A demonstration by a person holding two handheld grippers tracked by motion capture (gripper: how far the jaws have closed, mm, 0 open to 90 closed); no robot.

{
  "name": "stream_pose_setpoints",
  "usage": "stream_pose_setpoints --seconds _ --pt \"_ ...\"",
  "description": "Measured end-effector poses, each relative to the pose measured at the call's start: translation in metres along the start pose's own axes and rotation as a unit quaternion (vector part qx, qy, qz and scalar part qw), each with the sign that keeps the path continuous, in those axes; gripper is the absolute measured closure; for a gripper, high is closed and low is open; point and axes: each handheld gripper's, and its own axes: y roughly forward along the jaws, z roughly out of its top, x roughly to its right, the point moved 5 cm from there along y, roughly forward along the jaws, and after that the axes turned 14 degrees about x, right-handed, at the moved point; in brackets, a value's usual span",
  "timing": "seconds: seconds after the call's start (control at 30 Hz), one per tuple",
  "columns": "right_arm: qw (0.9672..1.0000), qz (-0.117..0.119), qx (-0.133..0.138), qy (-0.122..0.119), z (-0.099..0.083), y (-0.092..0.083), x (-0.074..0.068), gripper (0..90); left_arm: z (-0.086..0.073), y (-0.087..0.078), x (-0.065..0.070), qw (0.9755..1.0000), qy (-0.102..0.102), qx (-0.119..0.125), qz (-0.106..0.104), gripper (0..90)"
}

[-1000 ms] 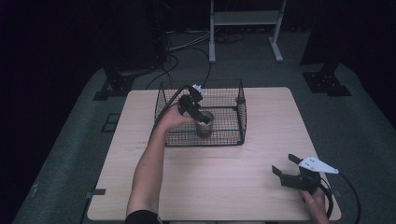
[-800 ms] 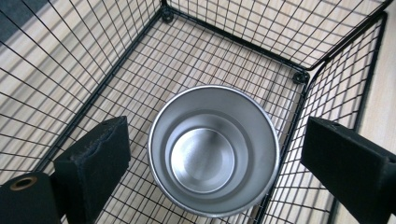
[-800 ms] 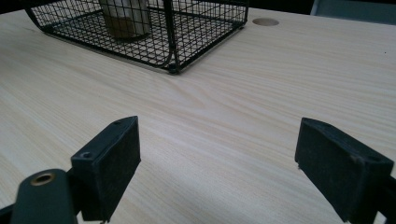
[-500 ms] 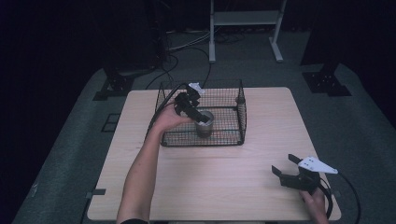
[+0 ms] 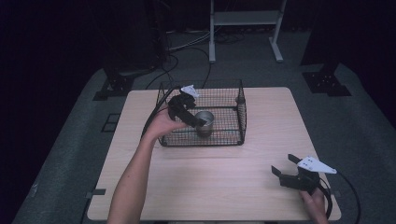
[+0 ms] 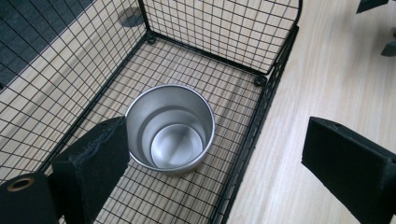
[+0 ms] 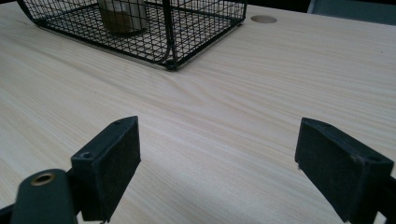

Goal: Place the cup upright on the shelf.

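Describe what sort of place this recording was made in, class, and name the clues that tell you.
Probably a lab or studio set up for recording handling tasks, not a home. A plain wooden table stands on grey floor matting with dark surroundings, cables trail across the floor behind it, and a metal stand sits at the back.

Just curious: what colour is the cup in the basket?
Shiny silver metal; the cup shows best in the left gripper view.
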Motion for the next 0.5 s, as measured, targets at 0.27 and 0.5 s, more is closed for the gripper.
stream_pose_setpoints --seconds 0.27,0.5 --pt "1.0 -0.004 0.0 0.001 0.0 0.0 0.001 13.5 0.001 -0.01 0.012 0.9997 0.012 0.02 -0.003 6.1" --pt "1.0 -0.005 -0.001 0.0 0.0 0.0 0.001 13.5 0.004 -0.016 0.023 0.9992 0.026 0.027 -0.01 6.1"
